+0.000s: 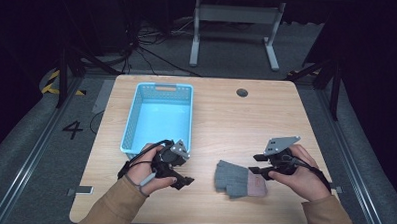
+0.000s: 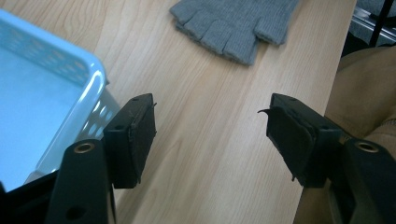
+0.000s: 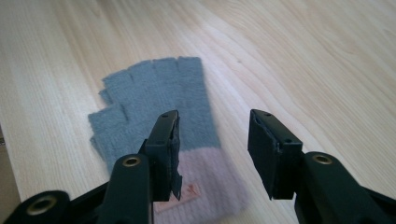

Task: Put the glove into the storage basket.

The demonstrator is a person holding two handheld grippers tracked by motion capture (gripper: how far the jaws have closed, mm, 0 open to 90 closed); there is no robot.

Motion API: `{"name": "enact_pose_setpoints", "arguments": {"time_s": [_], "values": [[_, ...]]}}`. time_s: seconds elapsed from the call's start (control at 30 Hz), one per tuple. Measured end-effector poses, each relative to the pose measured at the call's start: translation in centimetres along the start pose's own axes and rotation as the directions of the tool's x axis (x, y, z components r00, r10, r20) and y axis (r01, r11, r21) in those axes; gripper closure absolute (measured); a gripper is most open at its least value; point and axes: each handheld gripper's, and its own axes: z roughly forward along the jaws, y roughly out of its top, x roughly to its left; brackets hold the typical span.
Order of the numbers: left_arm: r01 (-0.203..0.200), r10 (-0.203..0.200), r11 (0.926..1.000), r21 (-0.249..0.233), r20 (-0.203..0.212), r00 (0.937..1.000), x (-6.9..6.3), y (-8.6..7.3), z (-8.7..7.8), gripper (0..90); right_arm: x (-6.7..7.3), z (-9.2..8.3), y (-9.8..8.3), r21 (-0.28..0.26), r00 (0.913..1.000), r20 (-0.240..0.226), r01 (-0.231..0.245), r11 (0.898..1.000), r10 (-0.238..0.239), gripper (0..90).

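Observation:
A grey fingerless glove (image 1: 236, 178) with a pink cuff lies flat near the table's front edge, between my two hands. In the right gripper view the glove (image 3: 154, 93) spreads out below, its cuff nearest. My right gripper (image 1: 255, 163) hovers just right of the cuff, and in its own view the right gripper (image 3: 215, 116) is open with only bare wood between the pads. My left gripper (image 1: 185, 181) is held left of the glove, at the basket's near corner. The left gripper (image 2: 212, 105) is open and holds nothing, with the glove (image 2: 233, 23) farther off.
A light blue plastic basket (image 1: 131, 124) with nothing in it stands on the left half of the table; its corner (image 2: 93, 70) is close beside my left jaw. A round cable hole (image 1: 242, 92) sits at the back. Behind the table stands a white frame (image 1: 235, 15).

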Motion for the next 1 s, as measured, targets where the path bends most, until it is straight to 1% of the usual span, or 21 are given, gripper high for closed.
{"name": "enact_pose_setpoints", "arguments": {"time_s": [0.1, 0.2, 0.23, 0.3, 0.37, 0.47, 0.5, 0.57, 0.67, 0.87, 0.93, 1.0], "values": [[0.002, -0.002, 0.9999, -0.016, -0.007, 1.0000, -0.4, 0.7, 0.4, 30.6, -0.7, -0.8, -0.6, -0.015, 0.9993, 0.021, -0.031, 0.999, 0.032, 54.2], [-0.002, 0.002, 0.9985, -0.055, -0.002, 1.0000, -0.7, 1.4, 0.7, 30.4, -1.6, -1.6, -1.3, -0.030, 0.9965, 0.043, -0.070, 0.997, 0.071, 54.0], [-0.008, 0.008, 0.9979, -0.064, 0.004, 1.0000, -0.9, 1.7, 0.9, 30.4, -2.0, -1.9, -1.5, -0.035, 0.9955, 0.050, -0.079, 0.996, 0.080, 54.0], [-0.026, 0.026, 0.9970, -0.072, 0.000, 0.9997, -1.2, 2.5, 1.2, 30.8, -2.6, -2.3, -2.0, -0.043, 0.9929, 0.061, -0.099, 0.994, 0.102, 54.0], [-0.040, 0.041, 0.9960, -0.080, 0.008, 0.9991, -1.7, 3.3, 1.8, 31.5, -3.2, -2.7, -2.6, -0.047, 0.9900, 0.074, -0.117, 0.992, 0.120, 54.0], [-0.066, 0.068, 0.9956, -0.067, 0.027, 0.9973, -2.4, 4.5, 3.1, 31.8, -4.1, -3.2, -3.3, -0.056, 0.9850, 0.083, -0.147, 0.988, 0.151, 54.0], [-0.080, 0.082, 0.9948, -0.062, 0.031, 0.9961, -2.6, 4.8, 3.6, 31.9, -4.3, -3.3, -3.4, -0.061, 0.9834, 0.084, -0.156, 0.986, 0.160, 54.0], [-0.094, 0.096, 0.9941, -0.055, 0.033, 0.9949, -3.0, 5.6, 4.7, 32.1, -4.7, -3.5, -3.7, -0.075, 0.9813, 0.083, -0.168, 0.983, 0.174, 54.0], [-0.115, 0.117, 0.9921, -0.051, 0.047, 0.9920, -3.4, 6.8, 6.1, 32.0, -5.1, -3.8, -3.9, -0.092, 0.9787, 0.077, -0.183, 0.979, 0.190, 53.7], [-0.153, 0.157, 0.9859, -0.068, 0.065, 0.9854, -4.2, 8.4, 8.4, 32.2, -5.4, -4.5, -4.5, -0.121, 0.9739, 0.071, -0.206, 0.971, 0.215, 53.7], [-0.163, 0.167, 0.9844, -0.067, 0.068, 0.9836, -4.2, 8.8, 9.1, 33.5, -5.4, -4.7, -4.6, -0.129, 0.9733, 0.067, -0.210, 0.969, 0.220, 53.7], [-0.163, 0.168, 0.9847, -0.061, 0.075, 0.9830, -4.0, 9.0, 9.8, 33.2, -5.4, -4.9, -4.7, -0.137, 0.9724, 0.063, -0.215, 0.967, 0.225, 53.2]]}}
